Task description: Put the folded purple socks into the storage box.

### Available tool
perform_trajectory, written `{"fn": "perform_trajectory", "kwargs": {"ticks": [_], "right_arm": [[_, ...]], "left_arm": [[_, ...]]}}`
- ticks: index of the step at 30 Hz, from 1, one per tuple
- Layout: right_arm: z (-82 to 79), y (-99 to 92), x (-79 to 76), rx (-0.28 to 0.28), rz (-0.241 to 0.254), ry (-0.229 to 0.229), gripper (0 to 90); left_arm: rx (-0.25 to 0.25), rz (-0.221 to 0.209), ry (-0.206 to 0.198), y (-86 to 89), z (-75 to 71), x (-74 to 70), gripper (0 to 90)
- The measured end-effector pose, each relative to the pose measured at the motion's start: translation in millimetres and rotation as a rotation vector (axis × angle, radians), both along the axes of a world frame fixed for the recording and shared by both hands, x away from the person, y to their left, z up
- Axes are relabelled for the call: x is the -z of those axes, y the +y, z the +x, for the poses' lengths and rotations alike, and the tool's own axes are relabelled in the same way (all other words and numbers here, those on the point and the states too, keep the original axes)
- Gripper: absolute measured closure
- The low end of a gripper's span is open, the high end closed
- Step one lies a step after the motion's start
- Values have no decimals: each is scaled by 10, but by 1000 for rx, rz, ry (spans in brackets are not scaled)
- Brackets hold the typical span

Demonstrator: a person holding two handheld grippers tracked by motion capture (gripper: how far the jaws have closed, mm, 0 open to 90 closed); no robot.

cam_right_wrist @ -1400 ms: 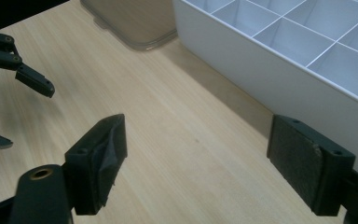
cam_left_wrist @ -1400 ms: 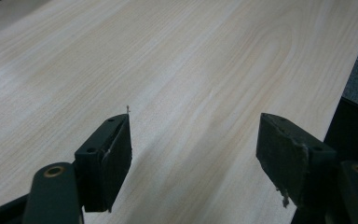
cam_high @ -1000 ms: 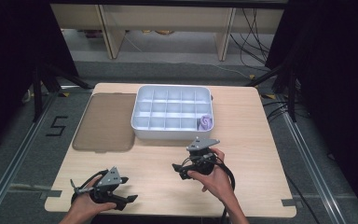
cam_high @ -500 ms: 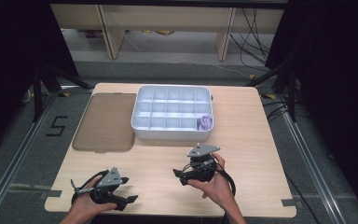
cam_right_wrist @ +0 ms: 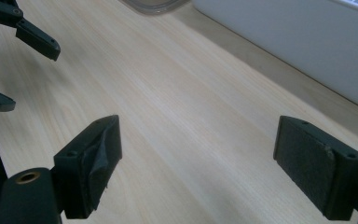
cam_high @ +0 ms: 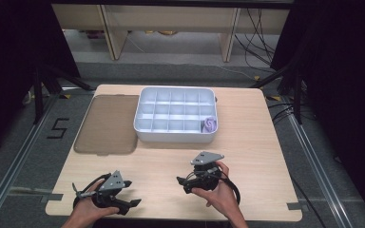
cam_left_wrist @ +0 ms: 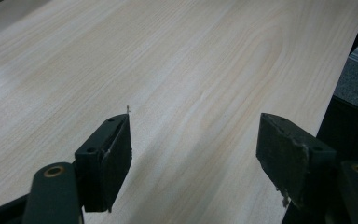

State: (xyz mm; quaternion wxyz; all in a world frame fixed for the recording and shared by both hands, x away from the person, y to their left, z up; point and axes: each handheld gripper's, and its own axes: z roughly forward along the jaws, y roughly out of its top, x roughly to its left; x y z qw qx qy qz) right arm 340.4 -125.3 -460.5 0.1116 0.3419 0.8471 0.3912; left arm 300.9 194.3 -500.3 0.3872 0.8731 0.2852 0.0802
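we've got the left gripper low at the table's near left corner, jaws spread wide, nothing between them. the right gripper sits near the front middle, released too, jaws apart over bare wood. beyond it the white tray holds a purple item in its near right compartment; a brown lid lies just left.

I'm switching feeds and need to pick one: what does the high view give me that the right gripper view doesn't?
High view alone: the white compartment tray's cells, a purple item in its near-right cell, and the brown lid flat beside it. Right gripper view alone: its own jaws close up, wide apart over bare wood. Both: the table, the tray's wall, and the left gripper, open.
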Motion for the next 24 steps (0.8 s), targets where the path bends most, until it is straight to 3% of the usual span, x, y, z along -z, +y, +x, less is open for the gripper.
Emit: {"fn": "perform_trajectory", "kwargs": {"ticks": [3,8,9,10,15,17,21,24], "right_arm": [[-18,-6,20,-1,-3,-2,160],[-42,-13,58,-17,-1,7,160],[-64,-13,58,3,-5,14,160],[-65,-21,85,-5,-18,-6,160],[-92,-23,135,-4,-3,-6,161],[-138,-34,135,0,-12,23,160],[-174,-32,167,-6,-10,30,160],[-205,-31,215,-25,-17,23,161]], "left_arm": [[12,3,-15,-2,5,1,262],[8,-5,-9,-5,-4,-2,262],[23,14,-12,7,4,-11,262],[21,11,-12,5,3,-10,262],[10,-2,4,-9,-10,1,262],[9,7,-3,-8,-12,-3,262],[25,6,-5,-15,-12,-6,262],[7,-21,11,-36,-28,6,262]]}}
